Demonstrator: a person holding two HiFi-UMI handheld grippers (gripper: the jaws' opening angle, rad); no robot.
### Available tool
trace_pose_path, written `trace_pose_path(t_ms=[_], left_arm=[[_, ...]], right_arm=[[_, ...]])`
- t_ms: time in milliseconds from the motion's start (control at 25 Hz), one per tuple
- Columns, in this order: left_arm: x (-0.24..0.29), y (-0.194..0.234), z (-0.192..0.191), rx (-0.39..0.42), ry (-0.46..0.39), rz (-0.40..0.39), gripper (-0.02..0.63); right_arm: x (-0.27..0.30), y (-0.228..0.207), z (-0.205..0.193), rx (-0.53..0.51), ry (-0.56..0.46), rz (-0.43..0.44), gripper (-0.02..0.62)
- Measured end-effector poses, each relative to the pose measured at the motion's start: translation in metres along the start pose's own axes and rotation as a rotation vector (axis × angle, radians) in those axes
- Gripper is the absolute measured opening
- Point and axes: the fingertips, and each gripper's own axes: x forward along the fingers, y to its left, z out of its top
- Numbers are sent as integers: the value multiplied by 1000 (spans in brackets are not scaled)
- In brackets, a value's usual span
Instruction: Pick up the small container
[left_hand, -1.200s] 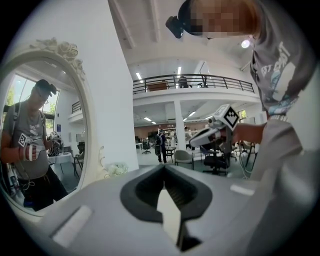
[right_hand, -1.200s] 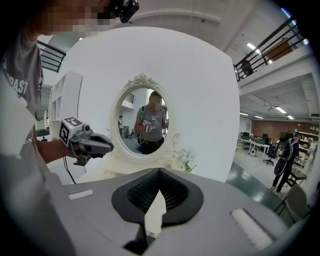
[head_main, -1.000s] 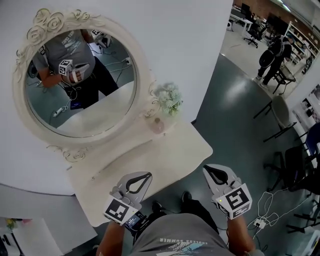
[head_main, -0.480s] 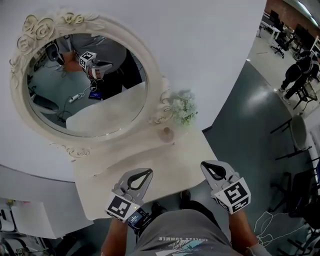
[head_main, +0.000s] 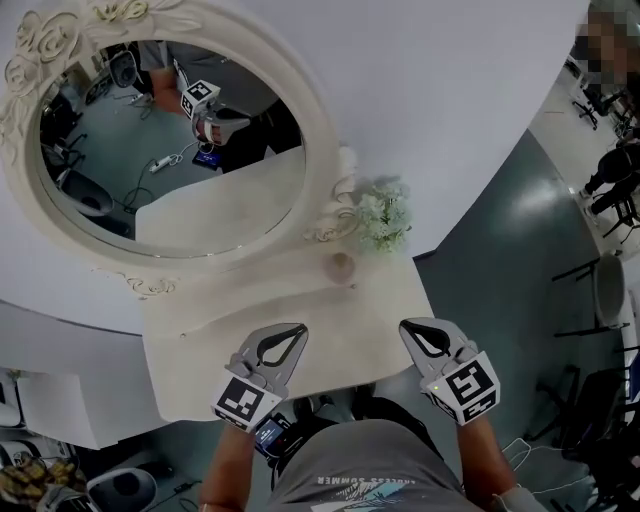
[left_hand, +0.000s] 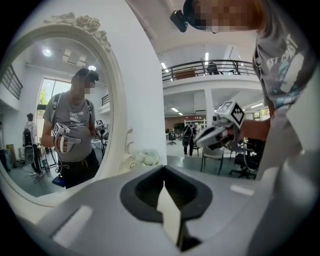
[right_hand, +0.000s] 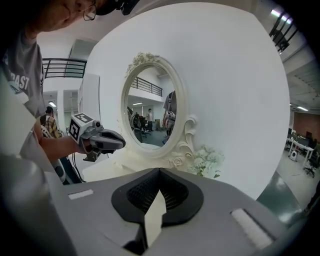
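Note:
The small container (head_main: 342, 265), a pale pink round jar, stands at the back right of the cream vanity table (head_main: 200, 340), just left of a bunch of white flowers (head_main: 385, 215). My left gripper (head_main: 297, 328) hovers over the table's front part, shut and empty. My right gripper (head_main: 405, 326) is level with it at the table's right front edge, also shut and empty. Both point toward the mirror, well short of the jar. The jar does not show in either gripper view. The left gripper view catches the right gripper (left_hand: 215, 135); the right gripper view catches the left gripper (right_hand: 102, 140).
A large oval mirror (head_main: 170, 150) in an ornate cream frame stands behind the table against a white curved wall (head_main: 450, 90). Grey floor (head_main: 520, 260) with chairs and cables lies to the right. The flowers (right_hand: 207, 161) stand beside the mirror frame.
Both grippers have come forward toward the vanity and now reach over its front edge. The mirror, jar and flowers sit closer and further right in view. Both pairs of jaws stayed shut.

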Motion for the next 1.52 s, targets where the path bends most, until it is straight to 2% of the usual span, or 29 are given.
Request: trace_pose_path(t_ms=[240,360,520,760,920,1520], left_arm=[[19,12,-16,16,33,1,3],[28,17,-22,-21,43,2,3],[44,23,-33,9,55,-8,3],[72,29,-45,-28,67,-12,3],[85,36,-50,-13,68,-10,3],[130,51,-79,-39,87,13,3]], right_arm=[[13,-10,-15,24,26,17,2],[17,-16,-20,36,31,16,2],[20,-23,-30,54,45,11,2],[23,-33,-48,77,66,3,2],[24,-38,-56,87,78,0,2],[25,-45,-91,123,130,3,2]])
